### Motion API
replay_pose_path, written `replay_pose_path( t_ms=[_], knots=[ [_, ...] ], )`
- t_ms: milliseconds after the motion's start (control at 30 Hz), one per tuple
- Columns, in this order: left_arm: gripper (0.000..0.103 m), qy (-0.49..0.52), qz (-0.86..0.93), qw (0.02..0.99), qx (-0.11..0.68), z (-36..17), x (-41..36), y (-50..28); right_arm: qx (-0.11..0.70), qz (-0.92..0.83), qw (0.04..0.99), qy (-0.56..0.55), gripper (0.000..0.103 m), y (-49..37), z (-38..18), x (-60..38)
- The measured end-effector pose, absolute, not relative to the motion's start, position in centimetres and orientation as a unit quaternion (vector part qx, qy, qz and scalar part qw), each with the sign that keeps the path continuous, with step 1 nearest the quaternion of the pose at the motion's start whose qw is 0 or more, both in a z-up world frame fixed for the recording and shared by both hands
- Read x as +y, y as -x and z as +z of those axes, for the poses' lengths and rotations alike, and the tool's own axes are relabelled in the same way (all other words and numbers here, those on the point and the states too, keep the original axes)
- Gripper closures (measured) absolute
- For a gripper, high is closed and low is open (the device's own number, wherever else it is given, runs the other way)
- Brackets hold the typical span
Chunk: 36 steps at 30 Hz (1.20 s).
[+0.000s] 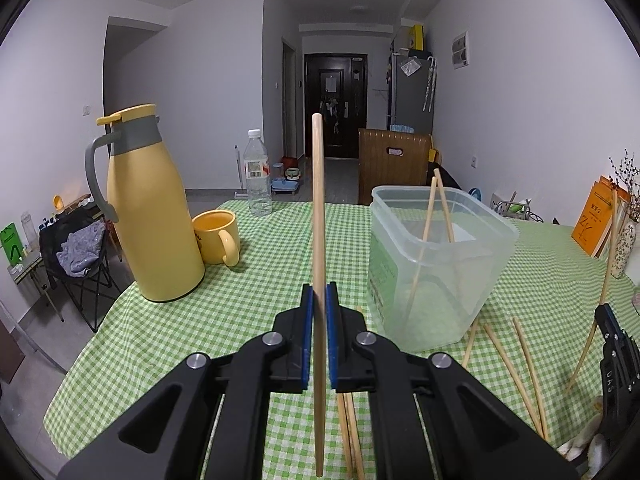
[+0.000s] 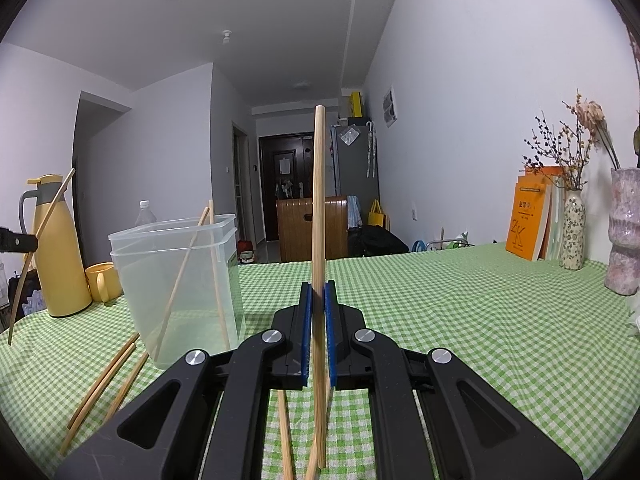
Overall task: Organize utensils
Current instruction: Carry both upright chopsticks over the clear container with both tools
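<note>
your left tool (image 1: 319,296) and right tool (image 2: 318,294) each pinch one upright pale wooden chopstick (image 1: 319,216), which could strike the clear plastic tub's (image 1: 432,248) rim and slip.

Left gripper (image 1: 320,296): blue-padded jaws closed on an upright chopstick (image 1: 318,200), pointing somewhat downward. Right gripper (image 2: 319,294): jaws likewise clamped on a vertical chopstick (image 2: 319,200), held nearly level, just right of the left.
</note>
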<state>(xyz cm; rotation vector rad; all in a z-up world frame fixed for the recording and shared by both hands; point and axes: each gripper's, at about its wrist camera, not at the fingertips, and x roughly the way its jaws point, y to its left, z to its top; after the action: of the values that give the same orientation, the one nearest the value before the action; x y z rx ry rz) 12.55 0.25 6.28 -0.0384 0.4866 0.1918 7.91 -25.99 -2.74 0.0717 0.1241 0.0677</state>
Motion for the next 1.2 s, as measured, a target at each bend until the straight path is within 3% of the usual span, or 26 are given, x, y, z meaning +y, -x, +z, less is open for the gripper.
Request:
replay_pose_path(
  t_ms=[1200],
  knots=[
    [0.099, 0.026, 0.054, 0.984, 0.169, 12.3, -2.6, -13.4, -0.009, 0.103, 0.994, -0.040, 0.096, -8.3, 5.1, -22.7]
  ],
)
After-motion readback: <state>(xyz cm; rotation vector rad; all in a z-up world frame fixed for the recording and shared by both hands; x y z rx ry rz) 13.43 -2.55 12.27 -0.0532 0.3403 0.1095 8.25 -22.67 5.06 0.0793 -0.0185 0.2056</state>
